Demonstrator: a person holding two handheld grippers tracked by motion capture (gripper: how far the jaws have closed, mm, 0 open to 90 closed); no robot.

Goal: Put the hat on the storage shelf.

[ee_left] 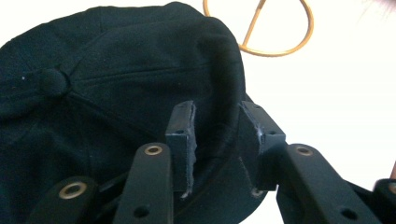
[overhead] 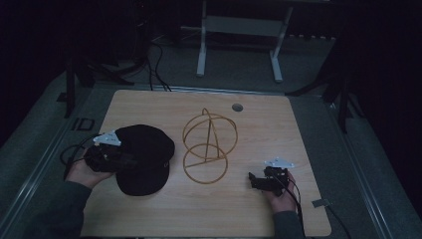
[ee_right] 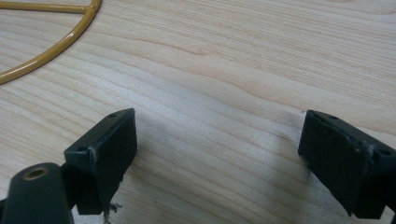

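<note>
Left gripper (ee_left: 215, 140): jaws pinch a fold of the black cap (overhead: 144, 157), at table (overhead: 278, 129) left. Right gripper (ee_right: 217, 163): jaws spread, nothing between, near right front edge. Wire stand (overhead: 206, 147) at centre, between them.

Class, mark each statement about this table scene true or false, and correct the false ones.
1. The left tool has its jaws closed on a fold of the black cap. True.
2. The right tool is holding the wire stand. False: its jaws stand wide apart over bare wooden table, gripping nothing.
3. The cap sits on top of the gold wire stand. False: it lies on the table beside the stand, on the person's left.
4. The wire stand is between the two tools in the high view. True.
</note>
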